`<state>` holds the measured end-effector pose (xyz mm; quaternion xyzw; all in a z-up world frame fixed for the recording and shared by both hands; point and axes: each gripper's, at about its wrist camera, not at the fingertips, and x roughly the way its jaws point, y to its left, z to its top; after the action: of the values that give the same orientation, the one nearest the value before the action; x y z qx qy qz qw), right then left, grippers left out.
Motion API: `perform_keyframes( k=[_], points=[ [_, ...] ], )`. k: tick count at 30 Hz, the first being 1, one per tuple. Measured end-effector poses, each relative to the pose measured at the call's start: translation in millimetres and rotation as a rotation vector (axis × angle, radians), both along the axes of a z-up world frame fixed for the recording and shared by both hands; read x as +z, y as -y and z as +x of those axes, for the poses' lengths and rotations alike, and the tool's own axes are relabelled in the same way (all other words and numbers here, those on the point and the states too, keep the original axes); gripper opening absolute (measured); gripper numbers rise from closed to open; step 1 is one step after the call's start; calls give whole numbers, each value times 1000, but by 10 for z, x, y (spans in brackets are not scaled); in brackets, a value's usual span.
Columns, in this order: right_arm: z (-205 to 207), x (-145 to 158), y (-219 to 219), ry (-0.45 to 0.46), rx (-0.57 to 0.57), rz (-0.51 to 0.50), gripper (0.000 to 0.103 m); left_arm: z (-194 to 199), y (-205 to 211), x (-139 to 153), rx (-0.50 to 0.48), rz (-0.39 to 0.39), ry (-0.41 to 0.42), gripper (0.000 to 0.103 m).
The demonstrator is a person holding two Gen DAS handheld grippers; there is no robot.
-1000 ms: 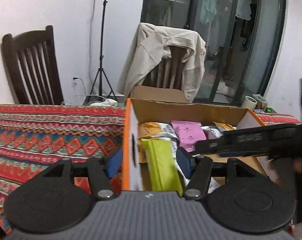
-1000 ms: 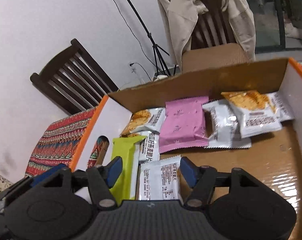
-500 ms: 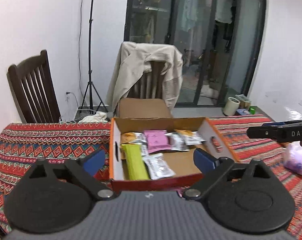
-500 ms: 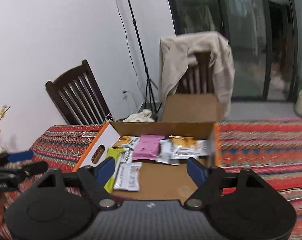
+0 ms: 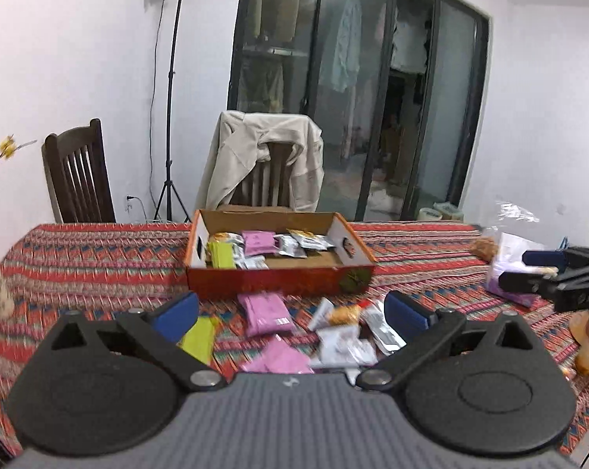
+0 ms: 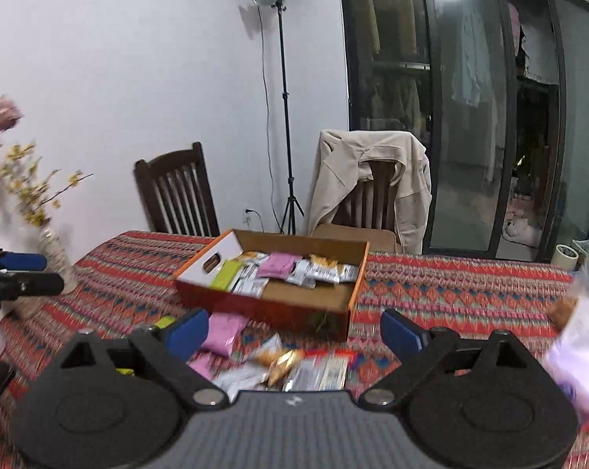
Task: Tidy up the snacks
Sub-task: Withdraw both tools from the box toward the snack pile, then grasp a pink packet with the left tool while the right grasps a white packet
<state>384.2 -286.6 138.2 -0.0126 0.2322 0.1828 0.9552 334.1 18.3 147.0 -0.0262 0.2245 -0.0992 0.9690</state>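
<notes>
- Both grippers are empty and spread wide: the left gripper (image 5: 290,308) and right gripper (image 6: 294,330) have just been opening, with nothing between the jaws, only loose packets on the cloth far below them.
- Snacks are split. Some sit in the box (image 5: 279,277), the rest lie scattered on the tablecloth (image 5: 99,258) just in front of it, like the pink packet (image 5: 266,312) and green packet (image 5: 196,338).
- Biggest risk imo: the front pile overlaps, so a pinch there could drag up two packets or crush one.
- Flat foil packets are slippery. A grab on an edge probably slides off halfway to the box.
- Box wall is low but in the way, so a carried packet could catch on the front edge.
- Vase (image 6: 56,258) stands near the left gripper, so a wide swing might knock it.
</notes>
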Motion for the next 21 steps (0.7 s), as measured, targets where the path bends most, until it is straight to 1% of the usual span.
perform_keyframes(
  k=[2, 6, 8, 10, 11, 13, 15, 17, 21],
  points=[
    [-291, -186, 18, 34, -13, -22, 96, -283, 34, -156, 10, -1, 14, 103],
    [-772, -553, 30, 33, -33, -40, 96, -737, 68, -563, 24, 13, 47, 103],
    [-1003, -723, 6, 43, -41, -39, 96, -898, 79, -809, 49, 20, 24, 103],
    [-1246, -916, 11, 45, -77, -33, 99, -1028, 70, -1029, 60, 9, -19, 103],
    [-1356, -1007, 17, 39, -99, -27, 101, -1079, 60, -1138, 63, 5, -45, 103],
    [-1529, -1198, 36, 8, -141, 9, 102, -1145, 39, -1307, 67, 6, -86, 103],
    [-1642, -1380, 61, -40, -170, 56, 102, -1192, 29, -1402, 77, 10, -110, 103],
    [-1686, -1486, 52, -70, -172, 77, 102, -1207, 5, -1446, 75, 20, -119, 103],
    [-1680, -1550, -23, -70, -171, 50, 102, -1143, -27, -1423, 84, 24, -111, 103]
  ],
)
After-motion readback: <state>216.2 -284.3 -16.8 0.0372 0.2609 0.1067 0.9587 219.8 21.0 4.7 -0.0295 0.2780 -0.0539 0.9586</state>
